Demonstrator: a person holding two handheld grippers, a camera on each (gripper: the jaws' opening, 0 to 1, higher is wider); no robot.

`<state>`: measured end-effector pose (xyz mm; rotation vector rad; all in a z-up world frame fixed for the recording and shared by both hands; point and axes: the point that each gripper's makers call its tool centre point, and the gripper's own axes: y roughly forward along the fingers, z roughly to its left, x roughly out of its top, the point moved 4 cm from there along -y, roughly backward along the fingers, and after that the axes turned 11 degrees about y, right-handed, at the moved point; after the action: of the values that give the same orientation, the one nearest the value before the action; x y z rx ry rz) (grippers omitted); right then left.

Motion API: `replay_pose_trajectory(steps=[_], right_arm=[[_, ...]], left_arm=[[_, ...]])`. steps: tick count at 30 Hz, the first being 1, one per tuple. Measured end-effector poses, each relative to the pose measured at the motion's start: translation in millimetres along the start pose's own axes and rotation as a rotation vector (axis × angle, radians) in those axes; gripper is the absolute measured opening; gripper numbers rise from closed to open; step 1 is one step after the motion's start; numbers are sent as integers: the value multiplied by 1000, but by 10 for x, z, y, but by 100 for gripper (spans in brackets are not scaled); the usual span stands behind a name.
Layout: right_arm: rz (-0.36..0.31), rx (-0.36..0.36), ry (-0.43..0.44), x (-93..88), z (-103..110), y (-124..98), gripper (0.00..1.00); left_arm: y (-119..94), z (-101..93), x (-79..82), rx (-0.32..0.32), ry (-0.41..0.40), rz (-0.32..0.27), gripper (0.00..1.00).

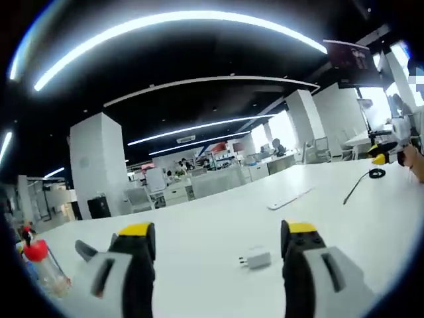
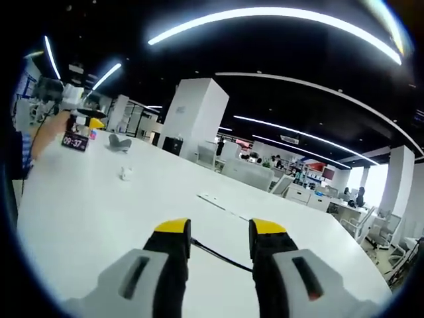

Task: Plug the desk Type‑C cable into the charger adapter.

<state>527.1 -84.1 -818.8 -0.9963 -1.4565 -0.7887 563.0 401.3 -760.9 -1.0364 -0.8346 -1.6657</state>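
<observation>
A wide white bench (image 1: 218,218) runs through an open office with long ceiling lights. In the left gripper view, the left tool (image 1: 218,242) hangs just above the bench with its yellow-tipped jaws spread well apart and nothing between them. The white charger adapter (image 1: 256,259) lies flat on the bench between the two jaws and a little ahead of them, touching neither. Farther out on the bench is a flat white strip (image 1: 289,199), and beyond it to the right the black cable (image 1: 361,183) lies stretched out, one end curled into a small loop. At the far right edge of this view the right tool (image 1: 383,154) shows small, with a hand (image 1: 416,162) beside it. Low on the left stands a clear bottle with a red top (image 1: 41,264). In the right gripper view, the right tool (image 2: 220,233) is also open, its jaws parted, and the black cable (image 2: 218,255) runs across the gap between them; whether the jaws touch it I cannot tell. Ahead lies the white strip (image 2: 213,201), and farther to the left the adapter (image 2: 124,173) sits as a small white shape, well apart from the cable. At the far left the left tool (image 2: 83,129) appears, held by a hand (image 2: 50,132).
</observation>
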Motion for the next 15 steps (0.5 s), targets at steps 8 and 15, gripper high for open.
replay_pose_trajectory(steps=[8,15], right_arm=[[16,3,5,-29,-7,10,35],[41,24,2,-71,23,32,35]], left_arm=[[190,-86,47,-96,127,74,70],[457,-278,-88,-295,159,193,69]])
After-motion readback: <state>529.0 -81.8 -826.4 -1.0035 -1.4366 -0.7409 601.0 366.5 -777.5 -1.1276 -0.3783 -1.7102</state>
